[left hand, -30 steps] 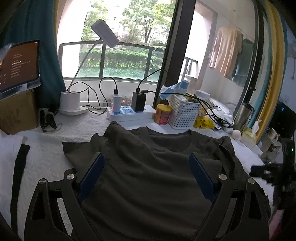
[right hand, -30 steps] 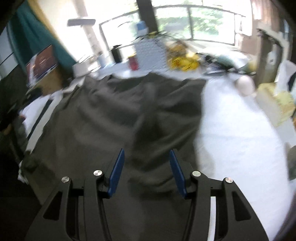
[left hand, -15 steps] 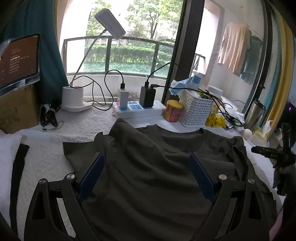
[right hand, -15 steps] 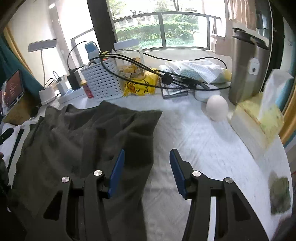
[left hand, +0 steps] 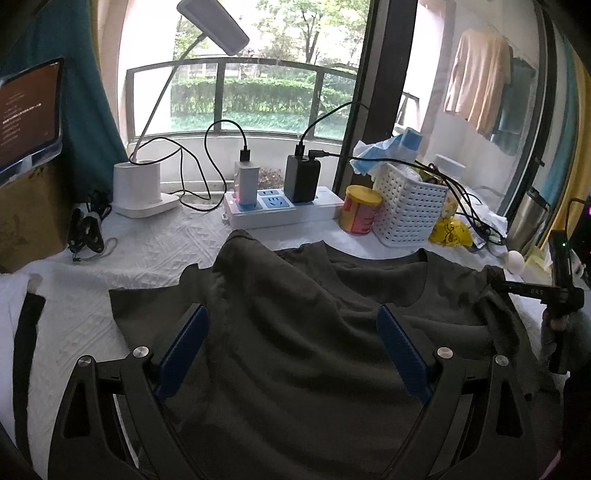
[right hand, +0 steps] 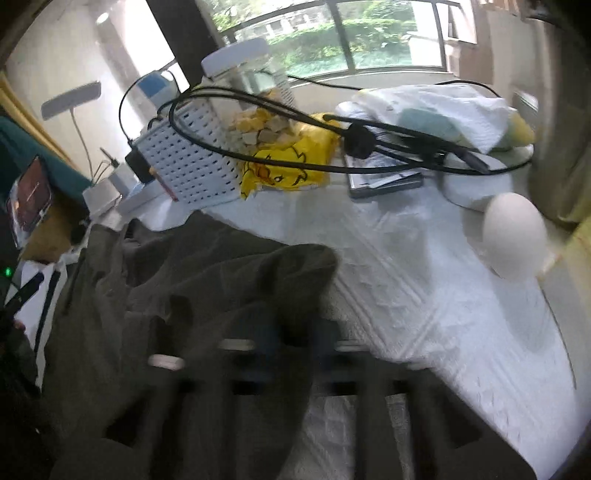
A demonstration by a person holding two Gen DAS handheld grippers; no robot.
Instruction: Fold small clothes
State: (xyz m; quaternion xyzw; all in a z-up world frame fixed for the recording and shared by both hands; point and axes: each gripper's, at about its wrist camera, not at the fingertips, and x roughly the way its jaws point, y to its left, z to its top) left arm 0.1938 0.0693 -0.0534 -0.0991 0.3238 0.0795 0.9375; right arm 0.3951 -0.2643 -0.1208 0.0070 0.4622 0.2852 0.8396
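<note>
white quilted table (left hand: 155, 254) by window. dark green shirt (left hand: 295, 350) spread flat, still crumpled, not folded. left gripper (left hand: 291, 354) wide above it. right gripper (right hand: 291, 343) blurred, cannot tell, at right sleeve.

Home, balcony-side: hanging laundry (left hand: 476, 88), desk lamp (left hand: 212, 22), cluttered cloth-covered table (left hand: 147, 251).

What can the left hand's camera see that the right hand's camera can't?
Only the left wrist view shows the yellow can, the clothes hanging outside and the open left gripper. Only the right wrist view shows the jar with a white lid and the blurred right gripper. Both show the dark green shirt, the white basket, the desk lamp and the white egg-shaped thing.
</note>
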